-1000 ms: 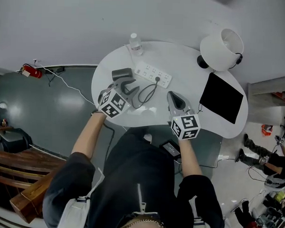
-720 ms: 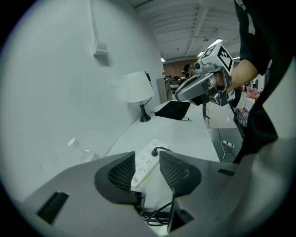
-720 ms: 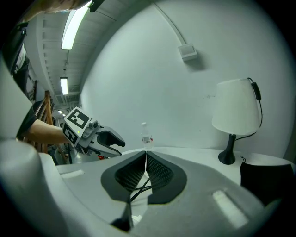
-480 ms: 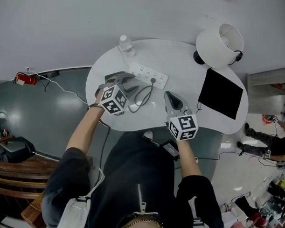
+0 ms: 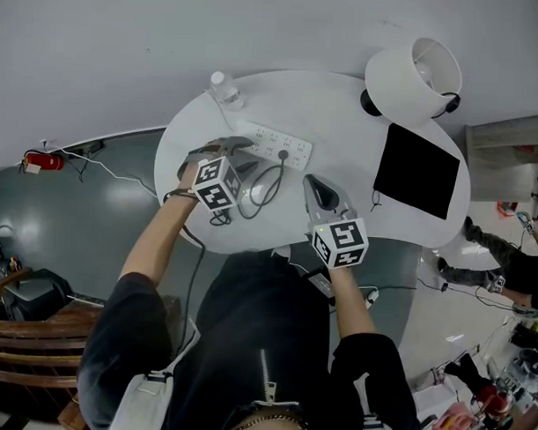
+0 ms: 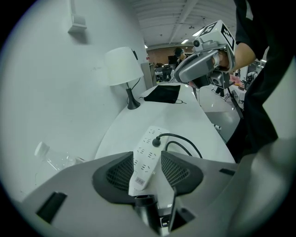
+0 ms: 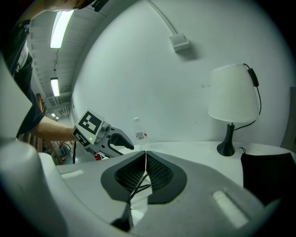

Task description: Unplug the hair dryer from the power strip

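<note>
Lowered since before, your left tool [image 5: 234, 157], jaws just spread and empty, hangs over the power strip [image 5: 276, 145], right tool [image 5: 310, 180] pressed together; pinch the rigid plug [image 5: 283, 154], not its limp cord [image 5: 261, 185].

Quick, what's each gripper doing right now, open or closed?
Left gripper: open, jaws just opened wider, power strip end showing between them, ungripped.
Right gripper: shut, tips together, holding nothing.
</note>
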Motion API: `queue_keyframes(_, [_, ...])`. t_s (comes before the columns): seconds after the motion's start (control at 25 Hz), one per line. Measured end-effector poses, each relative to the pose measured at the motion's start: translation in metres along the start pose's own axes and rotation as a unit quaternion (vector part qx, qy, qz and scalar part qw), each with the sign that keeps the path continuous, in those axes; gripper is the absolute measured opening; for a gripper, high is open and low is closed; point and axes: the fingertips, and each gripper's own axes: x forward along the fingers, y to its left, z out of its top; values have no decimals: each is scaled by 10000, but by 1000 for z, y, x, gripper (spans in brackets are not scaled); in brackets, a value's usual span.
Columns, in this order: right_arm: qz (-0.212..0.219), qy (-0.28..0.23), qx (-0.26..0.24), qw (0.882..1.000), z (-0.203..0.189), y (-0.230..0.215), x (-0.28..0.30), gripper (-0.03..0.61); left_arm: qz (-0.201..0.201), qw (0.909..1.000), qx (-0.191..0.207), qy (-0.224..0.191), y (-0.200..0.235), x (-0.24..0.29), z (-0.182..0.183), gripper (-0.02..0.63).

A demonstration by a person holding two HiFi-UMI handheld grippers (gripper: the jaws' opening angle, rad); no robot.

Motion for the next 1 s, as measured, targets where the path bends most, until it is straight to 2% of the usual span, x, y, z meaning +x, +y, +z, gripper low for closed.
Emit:
queue_keyframes(0.48, [-95, 112, 152, 9998, -6, -15, 12, 5, -255, 9988, -339, 255, 16, 44, -12, 175])
queue_keyframes(0.84, [-97, 238, 169, 9995, -12, -15, 22, 5, -540, 9973, -167, 472, 10, 66, -22, 175])
queue_keyframes(1.0, [-183, 441, -123, 9988, -22, -18, 30, 5, -667, 9963, -72, 543, 7, 74, -25, 175])
